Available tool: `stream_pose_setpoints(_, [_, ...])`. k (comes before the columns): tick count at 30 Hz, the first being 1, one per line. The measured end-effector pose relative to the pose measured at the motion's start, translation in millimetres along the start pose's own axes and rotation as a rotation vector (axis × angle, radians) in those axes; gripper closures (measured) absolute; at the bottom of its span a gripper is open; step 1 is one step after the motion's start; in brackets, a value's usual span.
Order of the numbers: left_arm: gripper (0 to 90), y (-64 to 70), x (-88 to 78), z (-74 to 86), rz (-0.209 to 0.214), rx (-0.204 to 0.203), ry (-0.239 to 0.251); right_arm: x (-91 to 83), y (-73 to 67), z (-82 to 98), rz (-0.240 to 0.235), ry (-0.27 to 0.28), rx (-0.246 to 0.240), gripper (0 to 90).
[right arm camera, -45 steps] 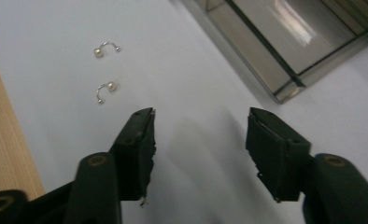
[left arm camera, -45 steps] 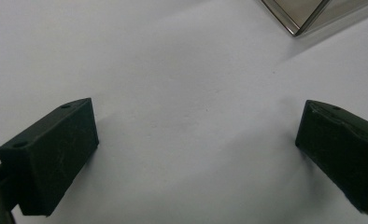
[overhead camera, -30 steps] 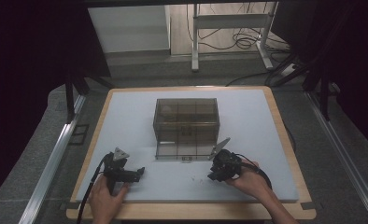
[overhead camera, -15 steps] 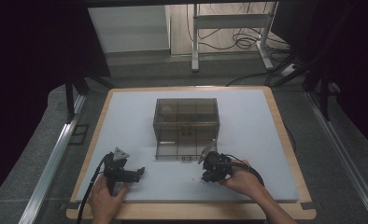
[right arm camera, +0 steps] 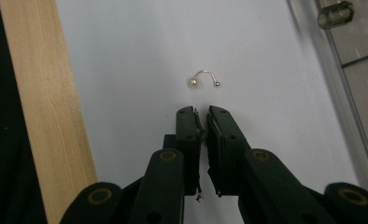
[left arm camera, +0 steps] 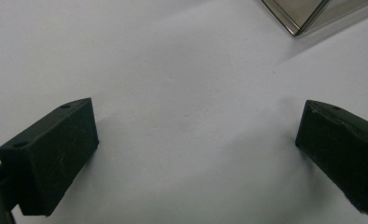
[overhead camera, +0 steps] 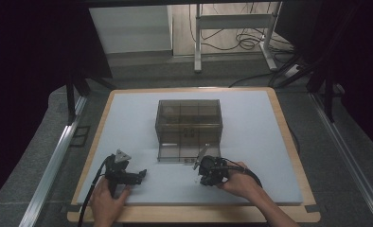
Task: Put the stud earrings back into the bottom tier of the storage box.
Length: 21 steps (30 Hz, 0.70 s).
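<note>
Both tools are matte black: the left hand-held gripper (overhead camera: 138, 175) carries a grey three-cornered plate (overhead camera: 122, 156) and blocky jaws with small screw holes; the right hand-held gripper (right arm camera: 203, 115) has brass-ringed pivots; black cables (overhead camera: 244, 169) trail back

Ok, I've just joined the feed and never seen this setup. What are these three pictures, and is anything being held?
No robot here: a person holds a hand-held two-jaw gripper in each hand. The high view looks down on a white mat on a wooden-edged table, with a smoky clear compartment box in the middle. The left gripper rests near the front edge; the right gripper sits by the box's front. The other two pictures come from cameras riding on each gripper. The left gripper view shows its jaws wide apart over bare mat. The right gripper view shows jaws nearly closed, apparently empty, just short of a small curved pearl-tipped earring lying on the mat.
</note>
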State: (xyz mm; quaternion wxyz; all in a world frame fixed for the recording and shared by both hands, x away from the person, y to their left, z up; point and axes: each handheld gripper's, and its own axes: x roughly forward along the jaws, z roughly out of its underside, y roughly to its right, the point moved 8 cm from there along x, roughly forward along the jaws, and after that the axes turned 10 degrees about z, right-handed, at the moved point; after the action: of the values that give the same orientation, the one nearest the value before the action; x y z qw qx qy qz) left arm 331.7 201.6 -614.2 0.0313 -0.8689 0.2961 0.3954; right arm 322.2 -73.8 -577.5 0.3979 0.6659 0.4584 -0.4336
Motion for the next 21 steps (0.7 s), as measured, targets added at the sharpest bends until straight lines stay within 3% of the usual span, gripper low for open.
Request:
stream_pose_setpoints(9, [0.0,0.2,0.3,-0.3,0.0,-0.003,0.004,0.0,-0.5,-0.7,0.006,-0.023,0.002,84.7])
stream_pose_setpoints(10, [0.0,0.1,0.1,-0.1,0.0,0.0,0.001,-0.9,-0.3,-1.2,0.002,-0.022,0.007,88.3])
stream_pose_setpoints(21, [0.0,0.5,0.7,-0.6,0.0,-0.008,0.01,-6.3,3.6,-3.8,-0.012,0.003,0.009,88.2])
